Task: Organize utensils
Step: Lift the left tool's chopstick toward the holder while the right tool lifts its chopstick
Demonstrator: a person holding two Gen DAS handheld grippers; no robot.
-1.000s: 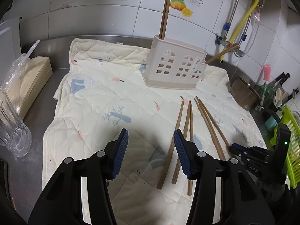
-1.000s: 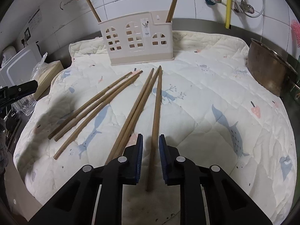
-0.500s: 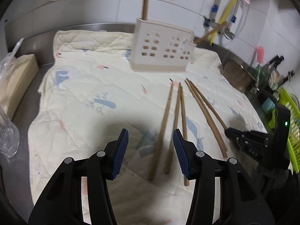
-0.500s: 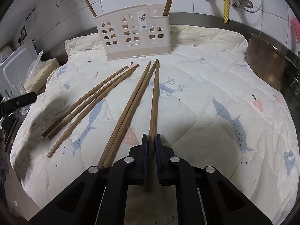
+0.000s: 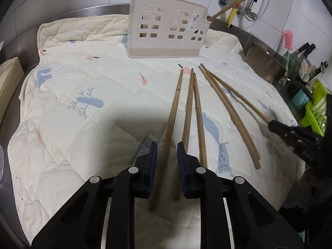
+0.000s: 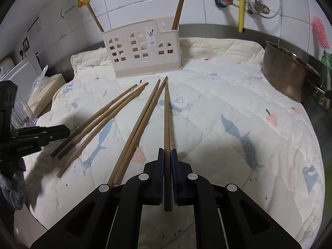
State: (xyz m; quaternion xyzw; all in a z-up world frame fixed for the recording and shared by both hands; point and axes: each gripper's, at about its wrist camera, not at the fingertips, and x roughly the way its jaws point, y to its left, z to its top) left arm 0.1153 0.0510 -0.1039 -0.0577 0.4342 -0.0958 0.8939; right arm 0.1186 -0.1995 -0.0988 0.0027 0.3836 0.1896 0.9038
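**Both grippers at chopsticks on the quilted mat**

A steel tabletop (image 6: 317, 112) carries a cream quilted mat (image 6: 228, 95) printed with whales and strawberries. At the mat's far edge stands a beige utensil holder (image 6: 143, 51) with window cut-outs; 2 chopsticks stand in it, 1 at each end, leaning outward. A brown metal pot (image 6: 288, 72) sits beside the mat's right edge.

6 chopsticks lie loose on the mat, fanned in 2 groups of 3. The right gripper (image 6: 167, 155) has its fingers pressed onto the rightmost chopstick (image 6: 166, 112), pinching it near its thick end. The left gripper (image 5: 167, 151) straddles the leftmost chopstick (image 5: 176, 97); its fingers are closing, the stick lies between them, and gaps show on both sides of it.
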